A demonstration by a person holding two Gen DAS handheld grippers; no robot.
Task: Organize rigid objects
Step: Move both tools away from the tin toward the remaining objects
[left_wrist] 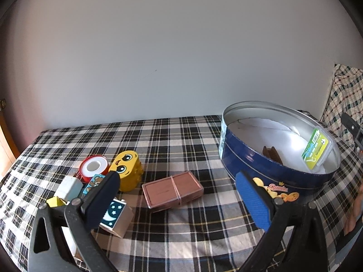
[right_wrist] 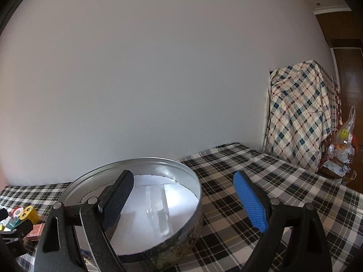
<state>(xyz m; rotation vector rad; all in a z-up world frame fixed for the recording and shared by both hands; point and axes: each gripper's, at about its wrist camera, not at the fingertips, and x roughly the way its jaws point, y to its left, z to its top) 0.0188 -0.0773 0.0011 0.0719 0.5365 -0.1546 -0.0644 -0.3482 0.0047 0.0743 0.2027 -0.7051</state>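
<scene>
In the left wrist view a round blue tin (left_wrist: 261, 172) stands open on the plaid cloth at right, holding a green-labelled clear case (left_wrist: 316, 149) and a brown piece (left_wrist: 272, 154). A brown card deck with a rubber band (left_wrist: 172, 189) lies in the middle. At left are a yellow face toy (left_wrist: 128, 170), a red tape roll (left_wrist: 93, 167), a moon-and-stars block (left_wrist: 115, 215), a white block (left_wrist: 68, 187) and a bear card (left_wrist: 93, 182). My left gripper (left_wrist: 179, 201) is open and empty above the deck. My right gripper (right_wrist: 183, 201) is open and empty over the tin's rim (right_wrist: 136, 163).
A plaid-covered pillow or bundle (right_wrist: 299, 115) stands at the far right against the white wall, with a plastic bag (right_wrist: 343, 142) beside it. The plaid cloth (right_wrist: 261, 172) stretches right of the tin. The left gripper's tip (right_wrist: 15, 231) shows at the right view's left edge.
</scene>
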